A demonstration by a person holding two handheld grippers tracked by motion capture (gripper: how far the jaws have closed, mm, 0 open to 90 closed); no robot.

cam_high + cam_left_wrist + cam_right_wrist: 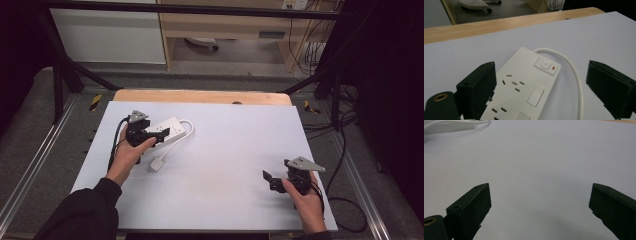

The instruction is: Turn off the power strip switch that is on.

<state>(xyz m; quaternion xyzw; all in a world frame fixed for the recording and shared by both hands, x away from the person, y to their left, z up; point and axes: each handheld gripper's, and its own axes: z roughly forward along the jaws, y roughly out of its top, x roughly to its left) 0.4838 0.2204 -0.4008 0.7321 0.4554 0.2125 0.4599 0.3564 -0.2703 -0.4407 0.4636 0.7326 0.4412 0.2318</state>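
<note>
Left claw point(540, 87) gapes wide around the power strip point(524, 85) (cord alongside); right claw point(540, 212) wide.

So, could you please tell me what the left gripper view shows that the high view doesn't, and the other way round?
The left gripper view alone shows the power strip's details: its switch, a small red light, socket holes and the open jaws either side of it. The high view alone shows the white plug at the cable's end, the right gripper open over bare table, and both forearms. Both show the strip, its white cable, the left gripper and the table's wooden far edge.
</note>
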